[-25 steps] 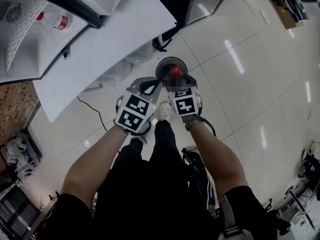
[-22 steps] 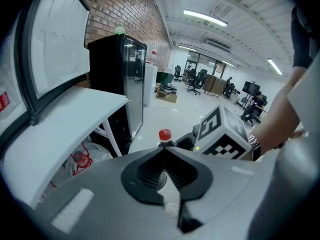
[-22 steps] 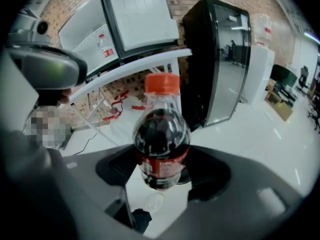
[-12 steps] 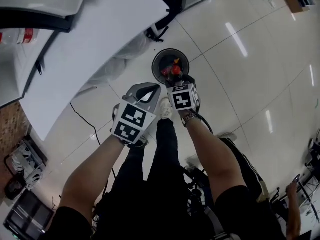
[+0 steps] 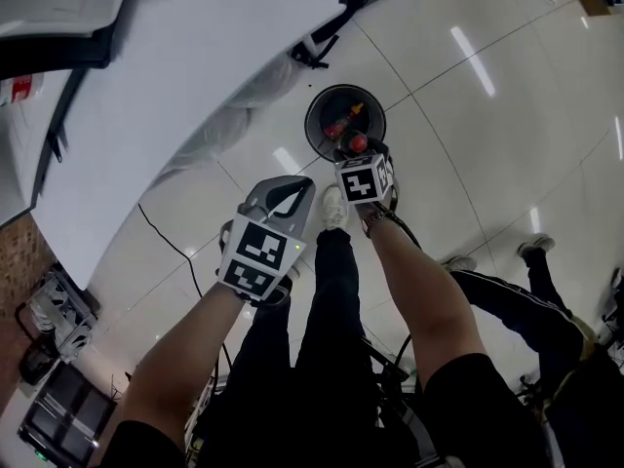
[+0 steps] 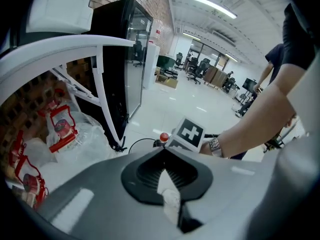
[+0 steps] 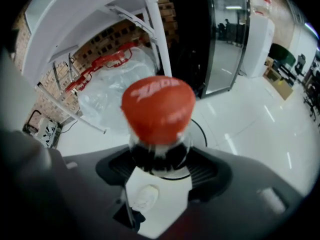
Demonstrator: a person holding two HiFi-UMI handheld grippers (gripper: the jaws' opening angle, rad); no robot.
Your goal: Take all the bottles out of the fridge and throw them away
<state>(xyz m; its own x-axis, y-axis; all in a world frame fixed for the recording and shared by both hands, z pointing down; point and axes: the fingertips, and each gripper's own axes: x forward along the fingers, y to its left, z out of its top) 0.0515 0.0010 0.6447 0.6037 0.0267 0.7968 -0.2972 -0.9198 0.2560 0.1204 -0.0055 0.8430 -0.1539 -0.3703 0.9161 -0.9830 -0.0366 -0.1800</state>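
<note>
Glossy white floor tiles (image 5: pixel 468 164) reflect strips of ceiling light. A broad, flat white fridge door (image 5: pixel 195 57) hangs open across the head view from 9 to 12 o'clock.

The ribbed black fingers (image 7: pixel 210 171) of the right gripper (image 7: pixel 160 159) are clamped on the clear neck of a bottle (image 7: pixel 158 111), just under its rounded red screw cap with raised lettering. In the head view that cap shows as a small red dot at the gripper's tip. It lies over the 5 o'clock rim of a round black bin (image 5: pixel 322 115), which stands on the floor near the door's lower corner. Small red and orange items lie inside the bin; what they are cannot be made out. In the right gripper view, a crinkled clear plastic bag (image 7: pixel 112 96) lies under the door at 10 o'clock from the cap.

The left gripper (image 6: pixel 165 156) has its dark fingers (image 6: pixel 145 174) pressed together with nothing between them. In the head view it sits at 8 o'clock from the right gripper, close beside it but apart. Its grey shell is smooth and matte, and its marker cube faces up.
</note>
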